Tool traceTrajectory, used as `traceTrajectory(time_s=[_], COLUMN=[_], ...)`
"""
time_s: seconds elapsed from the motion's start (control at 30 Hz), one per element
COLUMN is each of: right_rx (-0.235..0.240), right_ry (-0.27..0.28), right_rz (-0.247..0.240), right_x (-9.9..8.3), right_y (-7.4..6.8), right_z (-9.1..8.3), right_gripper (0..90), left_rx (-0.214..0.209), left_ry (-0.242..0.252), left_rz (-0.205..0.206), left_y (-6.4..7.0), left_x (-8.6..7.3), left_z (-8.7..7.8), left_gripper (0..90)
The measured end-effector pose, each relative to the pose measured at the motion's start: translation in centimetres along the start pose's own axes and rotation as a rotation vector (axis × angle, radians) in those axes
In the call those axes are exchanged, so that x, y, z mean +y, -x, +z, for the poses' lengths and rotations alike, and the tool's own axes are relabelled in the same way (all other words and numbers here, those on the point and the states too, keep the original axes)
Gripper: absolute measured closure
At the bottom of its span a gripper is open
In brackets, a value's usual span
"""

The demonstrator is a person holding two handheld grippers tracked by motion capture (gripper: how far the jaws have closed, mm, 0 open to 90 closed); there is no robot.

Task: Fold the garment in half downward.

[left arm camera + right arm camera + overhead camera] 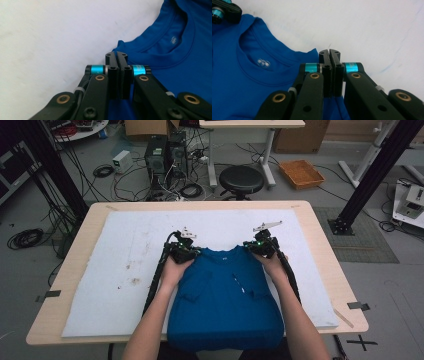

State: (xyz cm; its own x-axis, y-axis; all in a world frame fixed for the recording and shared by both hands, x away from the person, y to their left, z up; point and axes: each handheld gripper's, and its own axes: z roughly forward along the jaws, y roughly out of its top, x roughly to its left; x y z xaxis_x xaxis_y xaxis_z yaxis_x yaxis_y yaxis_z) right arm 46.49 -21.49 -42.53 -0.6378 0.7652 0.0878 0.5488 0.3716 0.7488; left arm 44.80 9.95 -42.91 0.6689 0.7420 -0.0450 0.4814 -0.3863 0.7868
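A: The fingers (116, 57) of the left gripper (186, 251) are pressed together, and blue cloth shows right under and behind them. Why pinch there?

B: That is the shoulder corner of the shirt (223, 295), just beside the collar (175, 42). The right gripper (260, 246) has its fingers (329, 55) closed the same way on the other shoulder corner, on the far side of the collar. Whether cloth actually sits between either pair, I cannot tell for sure, but it looks like it.

A: And the shirt itself?

B: It lies flat on the white sheet (115, 250) that covers the table (80, 227), collar pointing away from the person, hem hanging over the near edge of the sheet.

A: So two matched grips, one either side of the collar?

B: I judge that keeps the top edge straight and level, so the cloth can be pulled or folded without twisting.
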Motion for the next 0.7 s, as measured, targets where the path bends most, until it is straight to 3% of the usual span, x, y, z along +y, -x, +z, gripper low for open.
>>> traceTrajectory(time_s=[0.07,0.13,0.23,0.4,0.7], right_rx=[-0.002,-0.001,-0.002,-0.002,-0.013], right_ry=[0.026,0.08,0.102,0.156,0.207], right_rz=[0.02,0.023,0.011,-0.036,-0.128], right_x=[0.6,1.1,1.2,0.2,-3.9], right_y=[0.2,0.1,-0.3,-2.1,-6.6], right_z=[-0.5,-1.8,-2.8,-5.6,-10.7], right_gripper=[89.7,89.7,89.6,89.7,89.6], left_rx=[0.009,0.004,-0.006,-0.012,-0.05], left_ry=[0.059,0.103,0.128,0.17,0.218], left_rz=[-0.021,-0.016,0.038,0.11,0.253], left_y=[-0.4,-0.4,0.3,2.0,6.5], left_x=[0.5,1.0,1.2,0.5,-2.2], left_z=[-0.8,-1.7,-3.1,-5.6,-10.1], left_gripper=[88.0,88.0,87.9,87.8,87.9])
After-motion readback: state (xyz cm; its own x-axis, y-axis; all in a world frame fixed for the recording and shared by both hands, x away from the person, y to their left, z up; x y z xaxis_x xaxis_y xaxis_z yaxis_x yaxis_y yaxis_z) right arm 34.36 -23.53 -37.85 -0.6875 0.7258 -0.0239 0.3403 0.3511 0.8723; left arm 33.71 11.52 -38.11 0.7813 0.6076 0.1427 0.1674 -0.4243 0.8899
